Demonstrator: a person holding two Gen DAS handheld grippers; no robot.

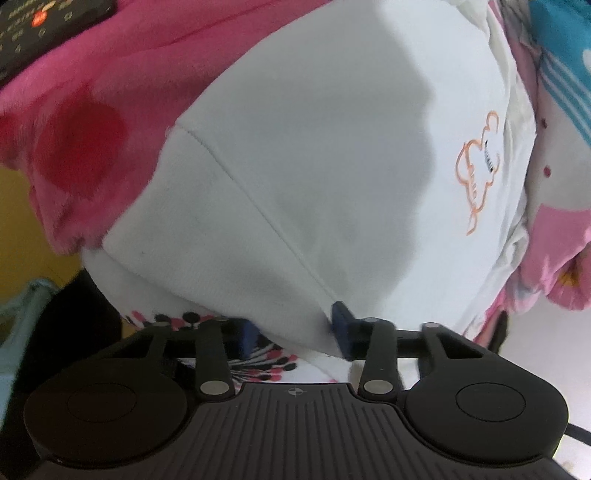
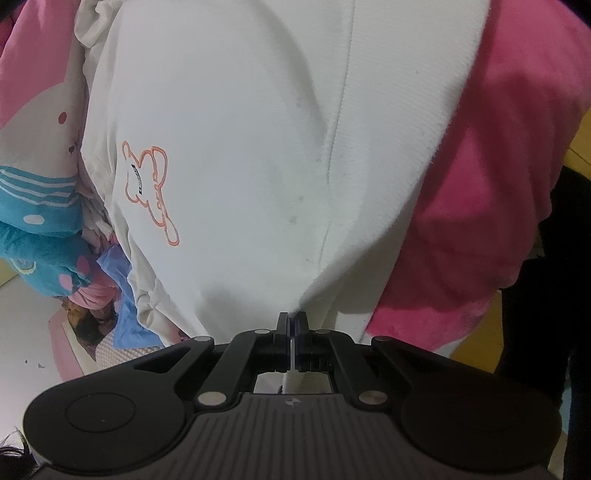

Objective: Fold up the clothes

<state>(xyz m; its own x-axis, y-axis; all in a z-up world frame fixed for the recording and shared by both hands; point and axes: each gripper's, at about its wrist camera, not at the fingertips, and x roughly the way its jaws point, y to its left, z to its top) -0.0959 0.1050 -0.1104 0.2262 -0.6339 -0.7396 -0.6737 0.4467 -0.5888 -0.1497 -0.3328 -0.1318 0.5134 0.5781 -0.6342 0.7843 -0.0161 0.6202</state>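
Observation:
A white sweatshirt (image 1: 314, 155) with an orange bear outline (image 1: 478, 170) lies spread over a pink fleece blanket (image 1: 122, 77). My left gripper (image 1: 293, 328) is open, its blue-padded fingers (image 1: 341, 325) standing on either side of the sweatshirt's near edge by a seam. In the right wrist view the same white sweatshirt (image 2: 258, 147) fills the frame, with the bear print (image 2: 151, 188) at left. My right gripper (image 2: 293, 321) is shut on the sweatshirt's near edge, pinching the cloth next to its seam.
A heap of pink, white and blue patterned clothes (image 1: 554, 110) lies beside the sweatshirt; it also shows in the right wrist view (image 2: 44, 206). A dark remote-like device (image 1: 44, 26) sits at the blanket's far left. Yellow floor (image 2: 576, 140) and a dark garment (image 2: 546, 295) border the blanket.

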